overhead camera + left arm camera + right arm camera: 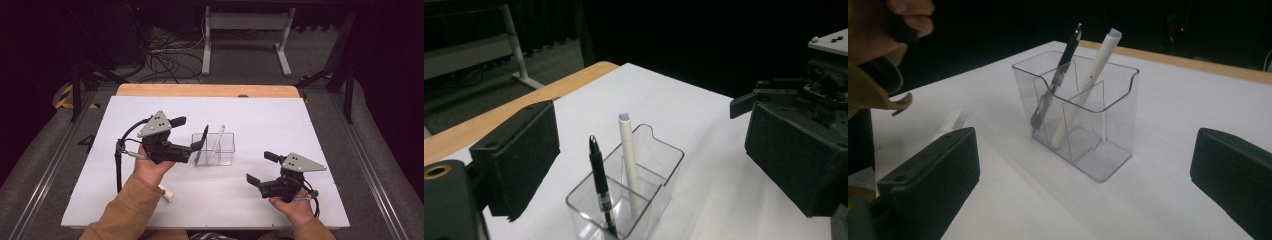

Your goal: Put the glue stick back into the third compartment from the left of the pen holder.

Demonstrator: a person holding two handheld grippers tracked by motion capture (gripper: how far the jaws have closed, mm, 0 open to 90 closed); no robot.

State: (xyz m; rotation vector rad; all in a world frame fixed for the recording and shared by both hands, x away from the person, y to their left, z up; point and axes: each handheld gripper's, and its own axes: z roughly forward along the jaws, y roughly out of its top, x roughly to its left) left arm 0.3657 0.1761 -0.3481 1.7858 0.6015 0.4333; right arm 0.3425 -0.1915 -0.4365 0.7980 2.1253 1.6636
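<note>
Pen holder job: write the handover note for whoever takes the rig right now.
Left gripper: open, empty, jaws close by the left end of the clear holder.
Right gripper: open, empty, apart from the holder, toward the table's right front.
Black pen and white pen stand tilted in separate compartments of the holder.
A white pen-like item lies on the table by the left forearm.
Done: two pens in. Probably left: that loose item.
</note>
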